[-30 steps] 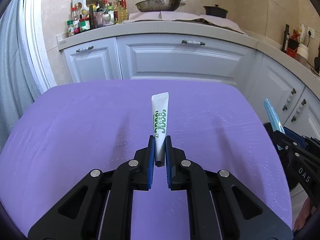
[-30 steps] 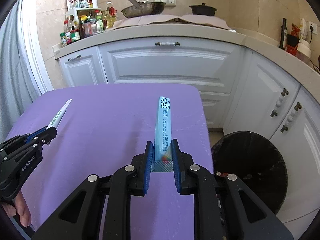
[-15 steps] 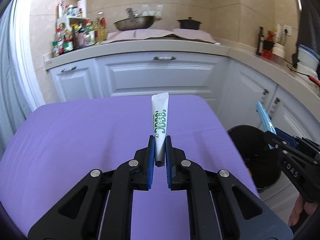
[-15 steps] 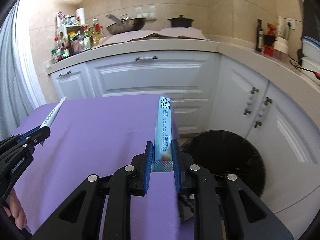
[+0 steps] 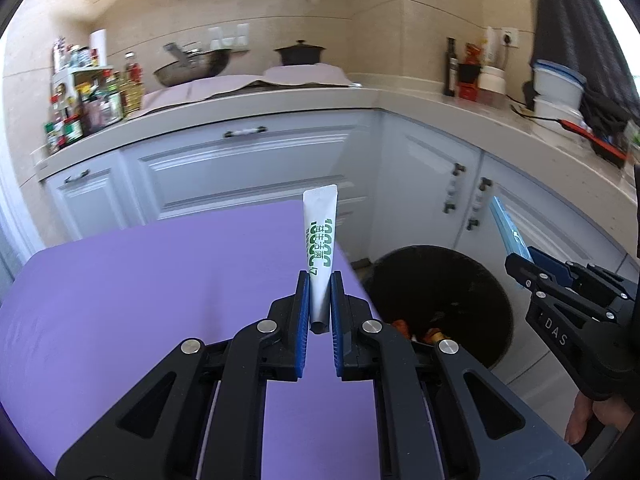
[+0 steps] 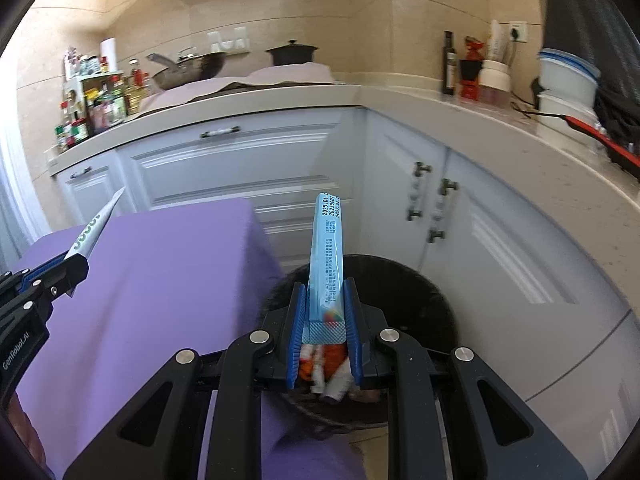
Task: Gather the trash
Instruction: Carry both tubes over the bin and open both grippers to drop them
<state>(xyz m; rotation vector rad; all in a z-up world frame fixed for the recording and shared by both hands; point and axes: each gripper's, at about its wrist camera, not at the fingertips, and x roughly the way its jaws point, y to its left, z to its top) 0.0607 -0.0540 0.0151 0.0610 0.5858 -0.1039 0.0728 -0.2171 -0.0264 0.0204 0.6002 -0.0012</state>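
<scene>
Trash sits clamped in both claws: left claw grips a white tube, right claw a blue packet. A black bin lies at twelve o'clock below the right claw, beside the purple surface.

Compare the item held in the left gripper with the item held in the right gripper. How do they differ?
The white tube has green print and a round open end; the blue box is flat-sided with black print. The tube, in the left gripper, sits over the purple table's edge; the box, in the right gripper, is over the black bin. Both point forward, clamped at the base.
</scene>
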